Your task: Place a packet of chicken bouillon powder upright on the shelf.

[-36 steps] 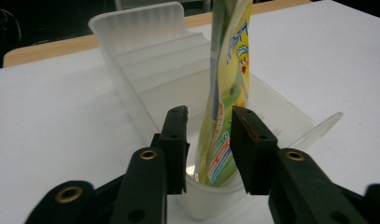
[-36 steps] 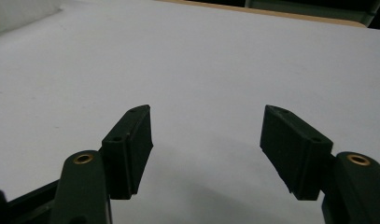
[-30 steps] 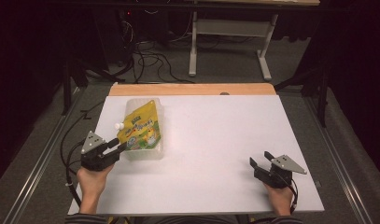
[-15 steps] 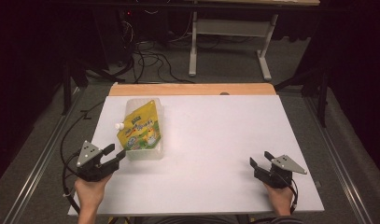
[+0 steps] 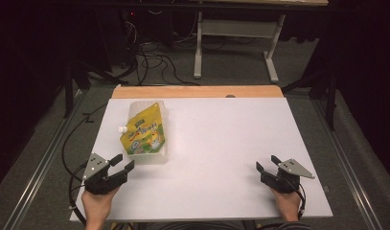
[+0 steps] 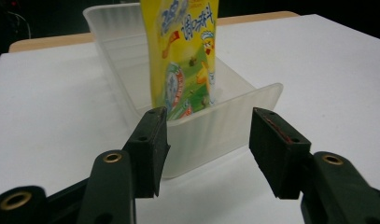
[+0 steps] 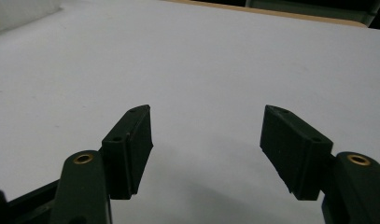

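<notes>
A: From the high view, where do we stand?

B: We see the yellow printed spout pouch [image 5: 143,134] lying in the clear frosted plastic tray [image 5: 165,115], which sits on the left half of the white desk [image 5: 231,143]. Our left gripper [image 5: 124,165] rests just in front of the tray's near end, apart from it, jaws spread and holding nothing. Our right gripper [image 5: 267,165] lies well apart near the right front corner, likewise released.

A: And the left gripper view?

B: The pouch [image 6: 185,56] leans against the tray's left wall, its lower end down behind the near wall [image 6: 225,126]. The left gripper [image 6: 208,154] is spread wide and aimed straight at that near wall, not touching it. We judge the tray is there to hold the pouch tidy and propped, and that the gripper sits low and open because its grip is off.

A: The right gripper view?

B: Bare desk [image 7: 215,60] ahead, with the right gripper [image 7: 207,154] wide open and empty. We take it as parked aside, since one hand suffices for the pouch.
</notes>
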`<state>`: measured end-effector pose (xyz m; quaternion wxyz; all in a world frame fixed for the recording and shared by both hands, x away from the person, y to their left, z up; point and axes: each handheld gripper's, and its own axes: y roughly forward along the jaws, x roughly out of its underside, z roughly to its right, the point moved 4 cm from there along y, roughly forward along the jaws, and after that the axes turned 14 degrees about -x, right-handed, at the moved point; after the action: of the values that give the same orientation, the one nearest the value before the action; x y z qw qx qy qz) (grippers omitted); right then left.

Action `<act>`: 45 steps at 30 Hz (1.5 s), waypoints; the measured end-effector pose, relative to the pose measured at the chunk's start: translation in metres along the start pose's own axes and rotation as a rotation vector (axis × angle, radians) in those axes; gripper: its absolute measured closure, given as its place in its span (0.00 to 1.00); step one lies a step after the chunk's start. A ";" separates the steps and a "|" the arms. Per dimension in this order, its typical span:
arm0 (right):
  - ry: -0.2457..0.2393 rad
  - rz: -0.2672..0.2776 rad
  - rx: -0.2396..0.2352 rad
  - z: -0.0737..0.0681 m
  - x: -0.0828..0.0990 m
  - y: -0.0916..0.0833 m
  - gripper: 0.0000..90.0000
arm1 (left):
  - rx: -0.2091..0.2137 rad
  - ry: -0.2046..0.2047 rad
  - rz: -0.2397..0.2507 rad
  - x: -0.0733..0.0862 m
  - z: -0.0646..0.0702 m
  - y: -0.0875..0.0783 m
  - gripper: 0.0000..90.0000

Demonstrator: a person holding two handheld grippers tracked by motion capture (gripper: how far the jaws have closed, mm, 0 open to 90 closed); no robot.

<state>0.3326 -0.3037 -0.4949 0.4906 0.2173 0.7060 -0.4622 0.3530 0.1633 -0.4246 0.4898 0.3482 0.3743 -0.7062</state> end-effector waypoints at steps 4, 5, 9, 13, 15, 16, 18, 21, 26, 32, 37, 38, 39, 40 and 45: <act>-0.002 0.001 0.000 0.000 0.000 0.000 0.38 | 0.007 -0.009 0.000 0.002 0.003 -0.001 0.52; -0.002 0.001 0.000 0.000 0.000 0.000 0.38 | 0.011 -0.008 0.001 0.002 0.004 -0.002 0.51; -0.001 -0.002 -0.002 0.000 0.000 0.000 0.38 | 0.021 -0.012 -0.003 0.004 0.007 -0.003 0.51; 0.001 0.001 0.000 0.000 0.000 0.000 0.38 | 0.032 -0.006 -0.013 0.007 0.012 -0.003 0.50; -0.002 0.002 0.000 0.000 0.000 0.000 0.38 | 0.038 -0.008 -0.013 0.008 0.015 -0.004 0.50; -0.002 0.002 0.000 0.000 0.000 0.000 0.38 | 0.040 -0.009 -0.013 0.008 0.015 -0.004 0.50; 0.000 -0.001 -0.002 0.000 0.000 0.000 0.38 | 0.049 -0.017 -0.016 0.009 0.018 -0.005 0.49; 0.000 0.001 0.000 0.000 0.000 0.000 0.38 | 0.059 -0.012 -0.026 0.012 0.021 -0.005 0.48; 0.002 -0.001 -0.002 0.000 0.000 0.000 0.38 | 0.079 -0.009 -0.036 0.015 0.028 -0.005 0.47; -0.001 0.003 -0.002 0.000 0.000 0.000 0.38 | 0.103 -0.007 -0.050 0.021 0.038 -0.003 0.46; -0.001 0.003 -0.002 0.000 0.000 0.000 0.38 | 0.122 -0.009 -0.063 0.025 0.045 0.000 0.46; -0.001 0.004 0.000 0.000 0.000 0.000 0.38 | 0.126 -0.010 -0.067 0.026 0.047 0.000 0.45; 0.001 0.004 -0.002 0.000 0.000 0.000 0.38 | 0.131 -0.008 -0.070 0.027 0.049 0.000 0.45; 0.000 0.003 -0.002 0.000 0.000 0.000 0.38 | 0.134 -0.005 -0.072 0.028 0.050 0.000 0.45; -0.001 0.003 -0.003 0.000 0.000 0.000 0.38 | 0.154 -0.004 -0.084 0.033 0.058 0.003 0.45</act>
<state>0.3326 -0.3040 -0.4947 0.4919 0.2175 0.7062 -0.4604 0.3390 0.0980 -0.4255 0.4322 0.3672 0.3324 -0.7536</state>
